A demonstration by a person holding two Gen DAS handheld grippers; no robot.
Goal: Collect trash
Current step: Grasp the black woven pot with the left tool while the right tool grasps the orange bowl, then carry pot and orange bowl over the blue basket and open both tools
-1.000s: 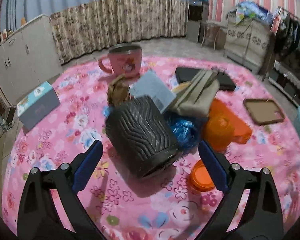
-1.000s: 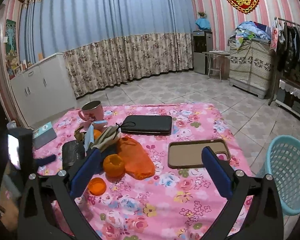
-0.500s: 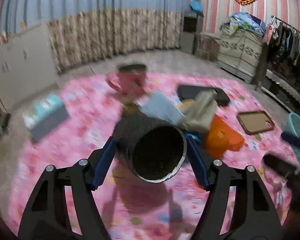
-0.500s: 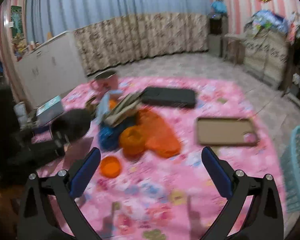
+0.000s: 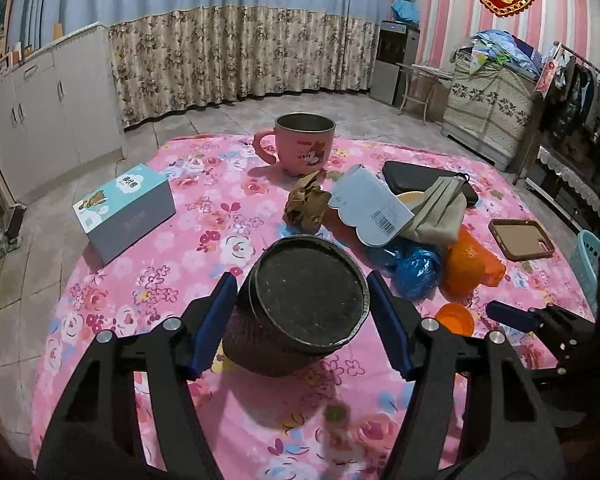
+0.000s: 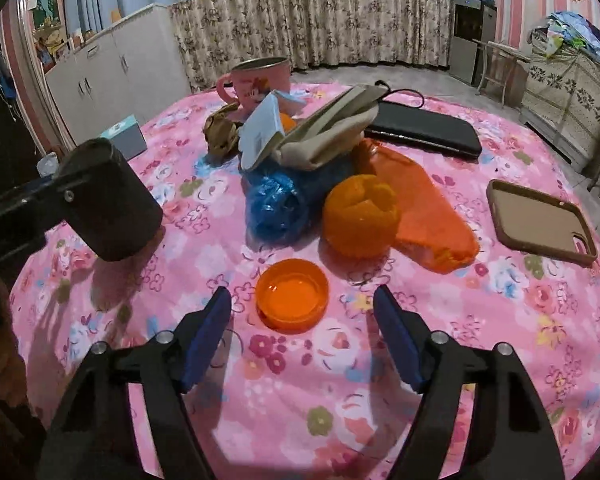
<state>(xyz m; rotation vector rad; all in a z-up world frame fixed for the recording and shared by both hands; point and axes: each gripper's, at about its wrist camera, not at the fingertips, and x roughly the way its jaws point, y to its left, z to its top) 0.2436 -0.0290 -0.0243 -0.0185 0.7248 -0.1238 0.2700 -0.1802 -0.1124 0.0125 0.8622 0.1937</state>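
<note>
Landmark: we place everything from the orange lid (image 6: 292, 295), a shallow round plastic cap lying open side up on the worktop (image 6: 500, 320), which wears a pink flowered cloth.
Left gripper (image 5: 302, 312): its jaws are closing, the blue pads pressing both sides of the black cup (image 5: 300, 304), a ribbed cylinder with a dark, gritty round end facing us; in the right view it is tilted, lifted off the cloth, left of the lid.
Right gripper (image 6: 302, 334): its jaws are closing but grasp nothing; the lid sits just ahead of the tips, apart from both.
Trash pile: just behind the lid we see a hollow orange peel (image 6: 360, 216), a crinkled blue plastic bag (image 6: 276, 204) and a limp orange bag (image 6: 424, 216) (all touching); farther back, beige folded fabric (image 6: 328, 136), a barcoded paper card (image 5: 370, 210) and a crumpled brown wad (image 6: 220, 132).
Other things: a pink mug (image 5: 304, 144) far behind; a tissue box (image 5: 126, 208) far left; a black case (image 6: 424, 132) and a brown phone case (image 6: 540, 220) to the right.
</note>
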